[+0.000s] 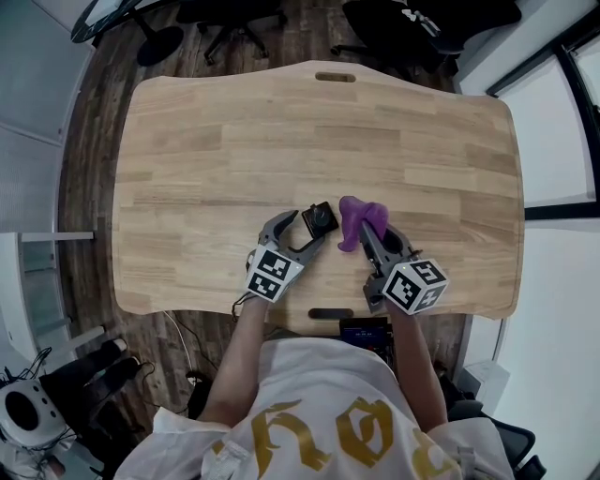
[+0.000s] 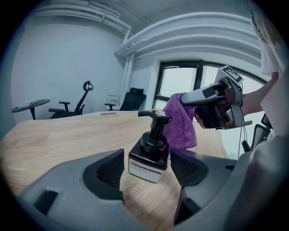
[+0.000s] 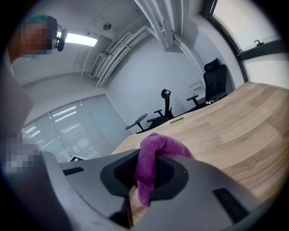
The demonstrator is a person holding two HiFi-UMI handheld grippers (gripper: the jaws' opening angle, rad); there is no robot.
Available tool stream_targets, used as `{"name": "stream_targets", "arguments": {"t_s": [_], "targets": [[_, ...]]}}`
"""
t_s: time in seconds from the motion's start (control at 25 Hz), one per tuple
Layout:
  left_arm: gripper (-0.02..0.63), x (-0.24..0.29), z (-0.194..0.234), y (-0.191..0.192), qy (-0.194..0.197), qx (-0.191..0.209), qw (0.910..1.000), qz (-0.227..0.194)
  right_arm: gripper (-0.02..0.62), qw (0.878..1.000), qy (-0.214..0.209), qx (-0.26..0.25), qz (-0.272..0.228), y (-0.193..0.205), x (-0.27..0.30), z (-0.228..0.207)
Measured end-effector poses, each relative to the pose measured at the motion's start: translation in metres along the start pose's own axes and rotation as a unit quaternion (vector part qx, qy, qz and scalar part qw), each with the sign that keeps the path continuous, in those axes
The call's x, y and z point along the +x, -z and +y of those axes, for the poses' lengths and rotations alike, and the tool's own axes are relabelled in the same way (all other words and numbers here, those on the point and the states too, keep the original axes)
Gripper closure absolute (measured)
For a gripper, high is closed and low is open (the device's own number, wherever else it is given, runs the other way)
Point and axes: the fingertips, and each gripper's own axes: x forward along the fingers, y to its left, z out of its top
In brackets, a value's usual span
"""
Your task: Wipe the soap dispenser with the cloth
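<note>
A black soap dispenser [image 1: 320, 219] with a pump head and a white label stands upright on the wooden table [image 1: 281, 141], near its front edge. My left gripper [image 1: 307, 230] is open around the soap dispenser [image 2: 151, 151], whose base sits between the two pads with a gap on each side. My right gripper [image 1: 367, 236] is shut on a purple cloth [image 1: 359, 217], which bunches over its fingertips and hangs down between them [image 3: 151, 158]. In the left gripper view the cloth [image 2: 180, 122] hangs just behind and right of the pump, held by the right gripper [image 2: 212, 101].
The table's front edge runs just under both grippers, with the person's torso [image 1: 319, 412] behind it. Office chairs [image 1: 422, 23] stand beyond the far edge, where a cable slot [image 1: 335, 77] is cut. Windows [image 1: 562, 112] line the right side.
</note>
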Motion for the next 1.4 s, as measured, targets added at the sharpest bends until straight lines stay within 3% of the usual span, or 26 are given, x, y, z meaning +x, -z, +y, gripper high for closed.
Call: {"name": "stream_targets", "arguments": {"t_s": [0.16, 0.72, 1.04, 1.4], "targets": [[0.301, 0.011, 0.000, 0.011, -0.005, 0.024, 0.9995, 0.021, 0.554, 1.000, 0.006, 0.010, 0.013, 0.008, 0.002, -0.009], [0.275, 0.038, -0.004, 0.011, -0.010, 0.122, 0.9925, 0.012, 0.554, 0.999, 0.012, 0.027, 0.035, 0.016, 0.013, -0.026], [0.275, 0.040, -0.005, 0.011, 0.015, 0.114, 0.9934, 0.002, 0.555, 0.999, 0.010, 0.030, 0.037, 0.016, 0.017, -0.029], [0.273, 0.055, -0.006, 0.021, 0.047, 0.122, 0.9901, 0.052, 0.554, 0.999, 0.010, 0.032, 0.035, 0.017, 0.014, -0.029]]}}
